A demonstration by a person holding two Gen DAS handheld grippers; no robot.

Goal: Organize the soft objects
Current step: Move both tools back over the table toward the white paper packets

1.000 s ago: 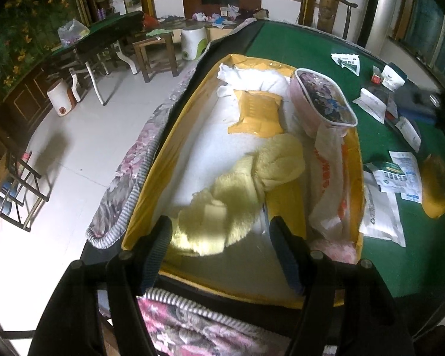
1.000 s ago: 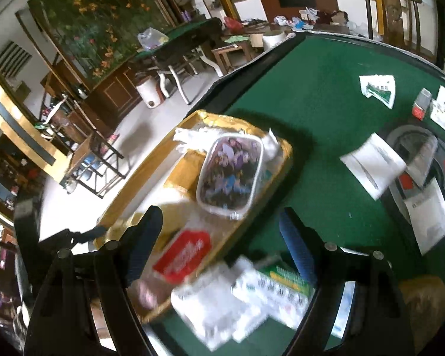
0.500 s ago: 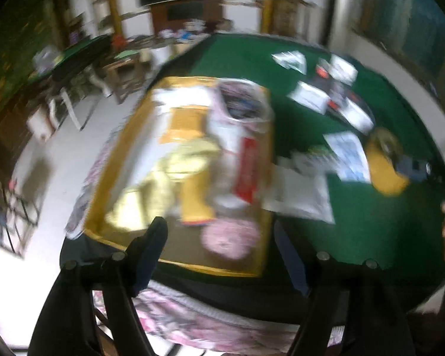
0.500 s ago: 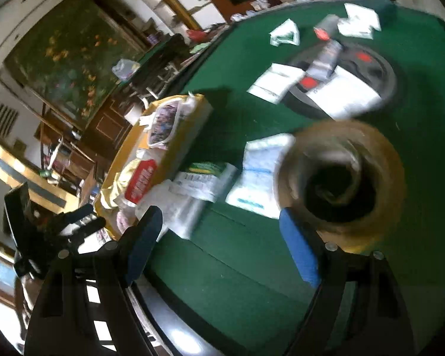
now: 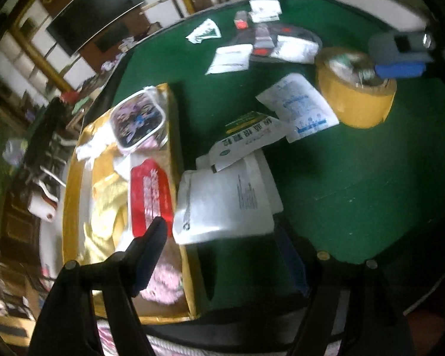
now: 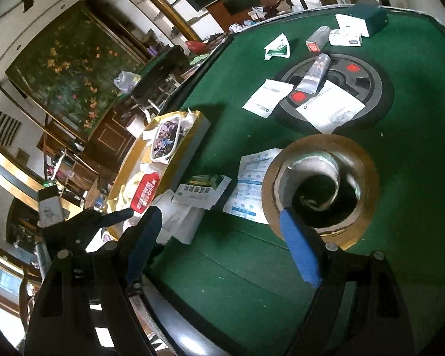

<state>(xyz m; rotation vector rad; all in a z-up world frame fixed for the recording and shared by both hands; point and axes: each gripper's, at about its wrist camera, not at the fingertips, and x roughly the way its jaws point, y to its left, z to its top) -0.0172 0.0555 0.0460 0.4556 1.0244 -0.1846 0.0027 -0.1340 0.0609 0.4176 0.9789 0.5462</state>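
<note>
The left gripper [image 5: 222, 255] was spread wide and held nothing. Beyond its left finger lay the gold tray [image 5: 74, 184], holding the yellow fleece cloth [image 5: 106, 204], a pink soft thing [image 5: 166, 284] and a red packet [image 5: 149, 195]. The right gripper [image 6: 222, 243] was also spread and empty; its right finger stood at the near edge of the tape roll [image 6: 320, 184] on the green table [image 6: 415, 207].
</note>
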